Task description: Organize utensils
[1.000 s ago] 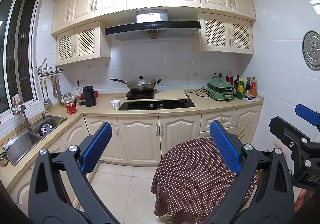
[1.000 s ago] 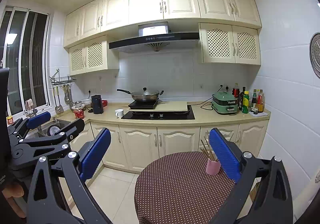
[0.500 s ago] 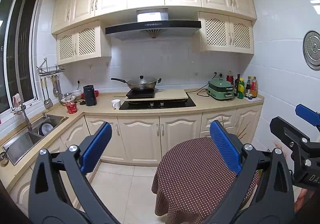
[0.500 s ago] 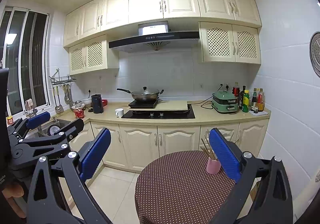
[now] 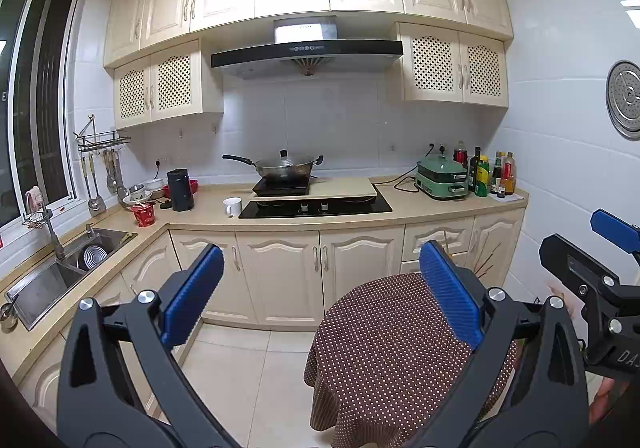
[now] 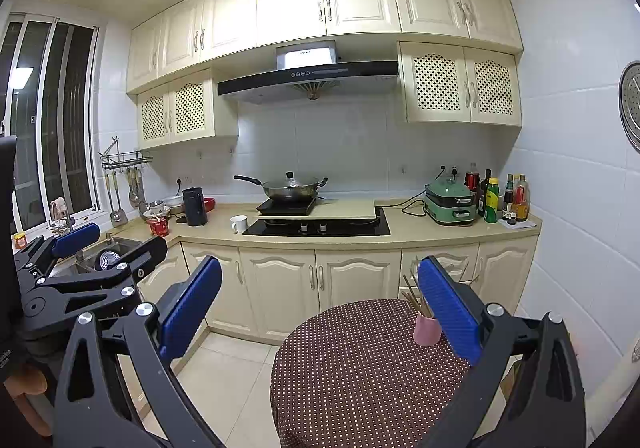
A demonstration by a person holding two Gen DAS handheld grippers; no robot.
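A pink cup [image 6: 426, 331] holding several wooden chopsticks [image 6: 412, 292] stands on a round table with a brown dotted cloth [image 6: 360, 368], partly behind my right gripper's right pad. My right gripper [image 6: 320, 304] is open and empty, held well short of the table. My left gripper [image 5: 320, 288] is also open and empty, facing the same table [image 5: 392, 340]; the cup is hidden in that view. Ladles and spatulas [image 5: 96, 183] hang from a wall rack [image 5: 102, 139] left of the counter. The left gripper [image 6: 76, 248] also shows at the right wrist view's left edge.
An L-shaped counter [image 5: 200, 211] carries a black kettle [image 5: 180, 189], white mug [image 5: 232, 206], red cup [image 5: 143, 214], wok [image 5: 284, 166] on a hob, green cooker [image 5: 442, 177] and bottles [image 5: 492, 171]. A sink [image 5: 52, 276] lies left. Tiled floor [image 5: 256, 376] separates table and cabinets.
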